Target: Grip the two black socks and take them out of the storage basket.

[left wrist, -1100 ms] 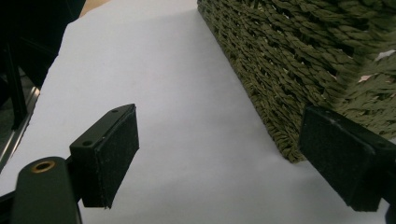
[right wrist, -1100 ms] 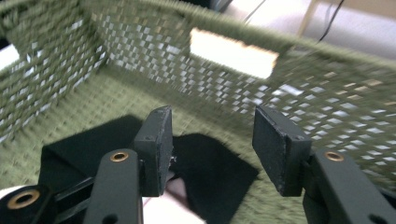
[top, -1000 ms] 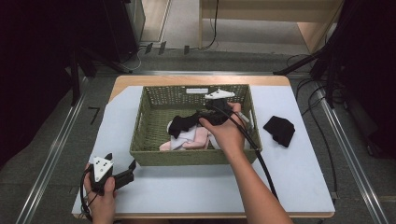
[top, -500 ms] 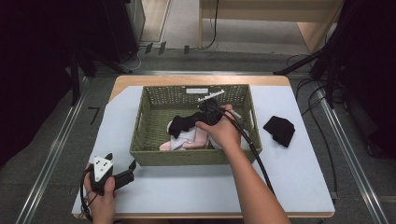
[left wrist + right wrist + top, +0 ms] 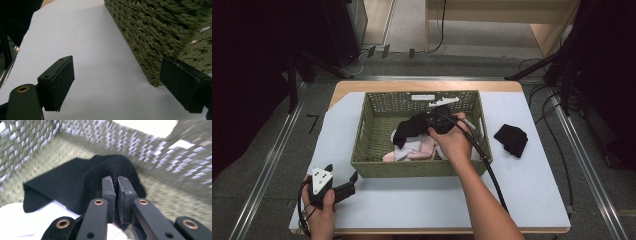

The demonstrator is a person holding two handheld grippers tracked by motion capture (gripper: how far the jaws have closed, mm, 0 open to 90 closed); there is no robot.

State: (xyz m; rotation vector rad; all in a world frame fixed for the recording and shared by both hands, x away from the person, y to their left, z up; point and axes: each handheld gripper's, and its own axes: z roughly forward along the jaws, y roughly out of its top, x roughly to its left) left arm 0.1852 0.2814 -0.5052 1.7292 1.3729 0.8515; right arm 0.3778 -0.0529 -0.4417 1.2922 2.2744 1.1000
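- My right gripper (image 5: 116, 185) sits inside the green woven basket (image 5: 367, 150); its jaws have just been closing and are clamped on a fold of the black cloth (image 5: 75, 180).
- The cloth bunches up between the pads and spreads ahead of the tips and off to their left, draped over pale garments (image 5: 414, 150) on the basket floor.
- My left gripper (image 5: 120, 82) rests low on the white table sheet (image 5: 82, 37), jaws spread wide, nothing between them.
- The basket's outer corner lies just ahead of its right pad.
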